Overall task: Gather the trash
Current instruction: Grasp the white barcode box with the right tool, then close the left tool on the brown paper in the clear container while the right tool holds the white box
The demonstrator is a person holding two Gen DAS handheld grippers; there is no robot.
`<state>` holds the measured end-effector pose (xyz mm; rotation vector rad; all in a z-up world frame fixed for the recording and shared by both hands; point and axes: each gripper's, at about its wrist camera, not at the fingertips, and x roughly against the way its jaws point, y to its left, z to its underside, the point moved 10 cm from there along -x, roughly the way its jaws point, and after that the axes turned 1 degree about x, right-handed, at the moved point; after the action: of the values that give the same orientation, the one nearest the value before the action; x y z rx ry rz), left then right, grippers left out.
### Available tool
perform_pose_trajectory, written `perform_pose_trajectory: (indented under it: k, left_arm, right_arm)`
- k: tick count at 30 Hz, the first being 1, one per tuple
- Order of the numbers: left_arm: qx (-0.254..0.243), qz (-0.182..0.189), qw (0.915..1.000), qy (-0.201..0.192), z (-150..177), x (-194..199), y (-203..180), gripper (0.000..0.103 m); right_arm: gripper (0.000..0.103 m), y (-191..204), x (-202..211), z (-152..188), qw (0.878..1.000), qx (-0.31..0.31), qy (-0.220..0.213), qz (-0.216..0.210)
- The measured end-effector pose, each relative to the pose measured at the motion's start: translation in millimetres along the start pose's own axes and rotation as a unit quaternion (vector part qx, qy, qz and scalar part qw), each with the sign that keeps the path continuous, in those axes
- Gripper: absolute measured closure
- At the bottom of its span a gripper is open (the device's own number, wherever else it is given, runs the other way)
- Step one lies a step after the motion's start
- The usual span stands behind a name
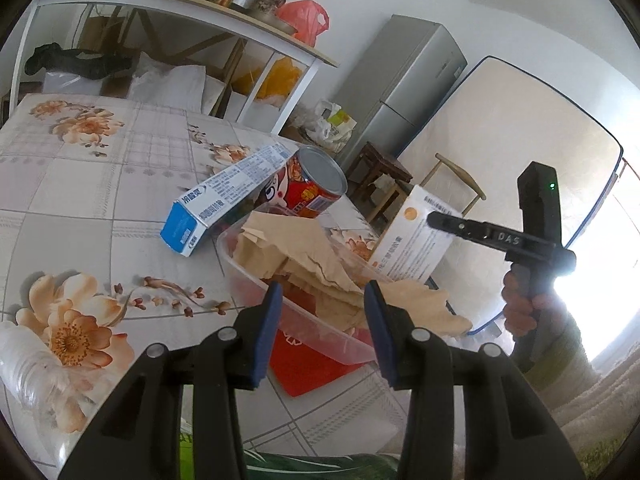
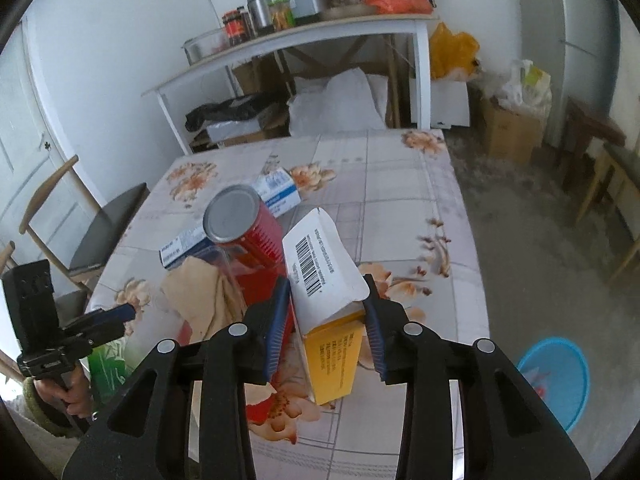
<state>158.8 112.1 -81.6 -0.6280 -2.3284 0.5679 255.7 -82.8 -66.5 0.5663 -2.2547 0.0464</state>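
A clear plastic container [image 1: 240,276] on the flowered table [image 1: 100,208] holds crumpled brown paper [image 1: 296,248]. Behind it lean a red can [image 1: 316,184] and a blue and white toothpaste box [image 1: 224,196]. My left gripper [image 1: 325,292] stands open, its fingers on either side of the container's near rim and the paper, pressing on neither. My right gripper [image 2: 326,280] is shut on a white and yellow box [image 2: 324,272], tilted down over the container beside the can [image 2: 244,228]. In the left wrist view that box [image 1: 408,248] dips behind the paper. The left gripper [image 2: 126,312] shows at the paper's left.
A crushed clear bottle [image 1: 28,360] lies at the table's near left. A red sheet [image 1: 316,372] lies under the container. A chair [image 2: 100,232] stands to the table's left, a blue basin [image 2: 556,380] on the floor to its right, a cluttered white shelf table [image 2: 320,36] behind.
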Motion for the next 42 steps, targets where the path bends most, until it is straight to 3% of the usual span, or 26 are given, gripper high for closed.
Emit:
perform_pose_trajectory:
  k: [9, 11, 14, 32, 42]
  left_arm:
    - [0.004, -0.002, 1.0000, -0.006, -2, 5, 2, 0.062]
    - [0.004, -0.004, 1.0000, -0.007, -2, 7, 3, 0.062]
    - [0.005, -0.006, 0.9999, -0.011, -3, 9, 4, 0.062]
    - [0.002, -0.001, 0.9998, -0.020, -10, 13, -2, 0.061]
    - [-0.014, 0.005, 0.9995, -0.026, -18, 20, -16, 0.053]
  right_arm:
    - [0.068, 8, -14, 12, 1.000, -0.002, 0.025, 0.000]
    - [0.074, 10, -16, 14, 0.999, -0.004, 0.032, -0.001]
    - [0.075, 10, -18, 16, 0.999, -0.003, 0.037, 0.005]
    - [0.076, 6, -1, 3, 1.000, -0.016, 0.012, -0.001]
    - [0.076, 0, 14, -9, 1.000, -0.021, -0.010, 0.001]
